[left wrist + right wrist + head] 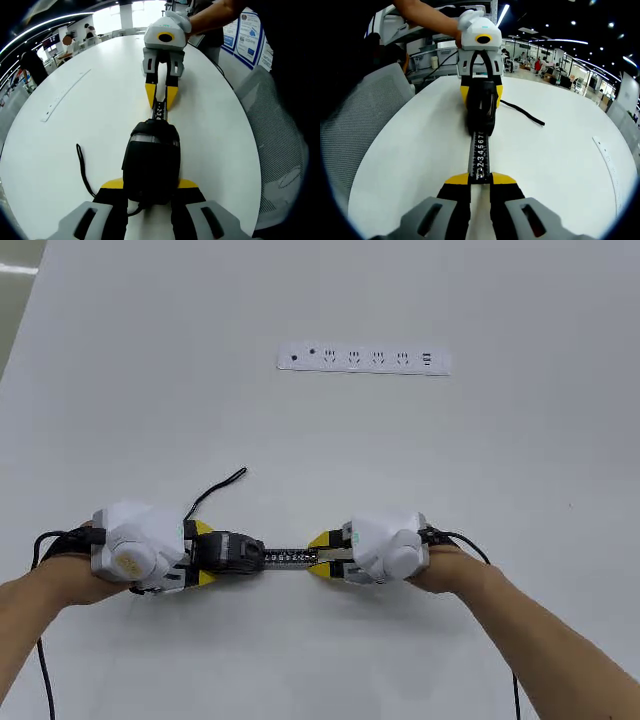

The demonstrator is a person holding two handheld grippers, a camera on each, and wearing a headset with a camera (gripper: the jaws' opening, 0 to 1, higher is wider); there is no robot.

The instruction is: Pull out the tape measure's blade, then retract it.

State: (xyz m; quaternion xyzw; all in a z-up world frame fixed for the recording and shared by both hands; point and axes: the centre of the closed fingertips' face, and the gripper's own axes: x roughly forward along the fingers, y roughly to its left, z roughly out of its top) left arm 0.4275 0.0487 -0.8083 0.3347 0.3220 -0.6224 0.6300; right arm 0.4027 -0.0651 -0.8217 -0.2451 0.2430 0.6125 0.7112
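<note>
Bright, evenly lit from overhead ceiling strips (pixel 503 14); only faint soft shadows under the tape measure (pixel 228 552) on the white table (pixel 450 460); sharp at centre, heavily bent at fisheye edges

Left gripper (pixel 205 553) and right gripper (pixel 322 554): rounded white housings, grey moulded arms, and black fingers (pixel 454 192) ending in yellow wedge tips. Black cables (pixel 462 538) run from the rear of each housing.

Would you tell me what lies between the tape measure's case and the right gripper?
A short stretch of pulled-out blade runs from the case to the right gripper, clearest in the right gripper view.
</note>
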